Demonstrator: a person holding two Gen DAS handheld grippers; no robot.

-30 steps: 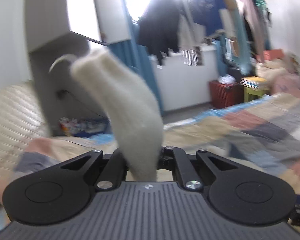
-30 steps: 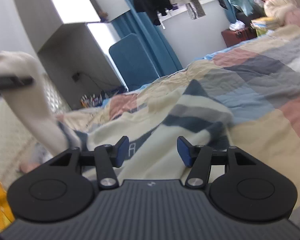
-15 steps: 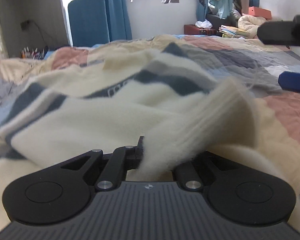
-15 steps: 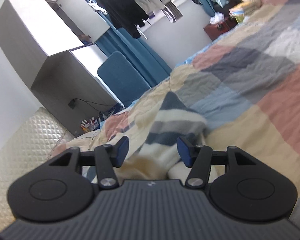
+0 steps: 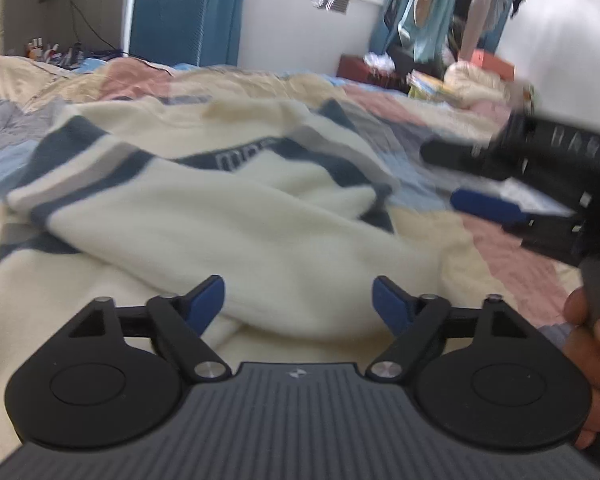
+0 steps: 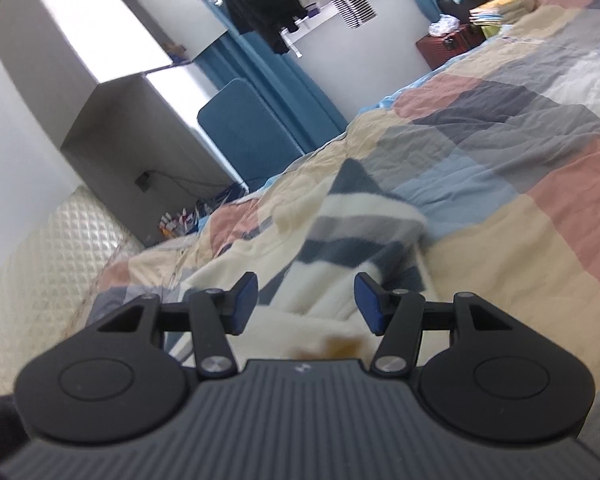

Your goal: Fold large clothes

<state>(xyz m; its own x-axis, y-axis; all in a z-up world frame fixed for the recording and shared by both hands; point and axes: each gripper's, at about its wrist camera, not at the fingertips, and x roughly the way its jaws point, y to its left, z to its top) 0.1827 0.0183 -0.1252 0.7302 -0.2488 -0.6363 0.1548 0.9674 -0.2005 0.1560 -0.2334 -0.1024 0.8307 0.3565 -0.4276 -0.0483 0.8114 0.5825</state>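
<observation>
A cream sweater with dark blue stripes lies crumpled on the patchwork quilt. My left gripper hovers low over its near fold; its jaws are opening, the blue pads stand wide apart and the cream sleeve lies loose between them, not pinched. In the right wrist view the same sweater shows its striped part ahead of my right gripper, whose jaws stand half apart with nothing pressed between them. The right gripper also appears at the right of the left wrist view, held by a person's hand.
The quilt stretches away to the right. A blue chair and a grey cabinet stand behind the bed, with a quilted headboard on the left. Hanging clothes and piled items crowd the far wall.
My left gripper came down from high up with the cream sleeve pinched, laid it on the sweater and let go; its pads now stand wide. The right gripper shifted slightly, jaws unchanged.
</observation>
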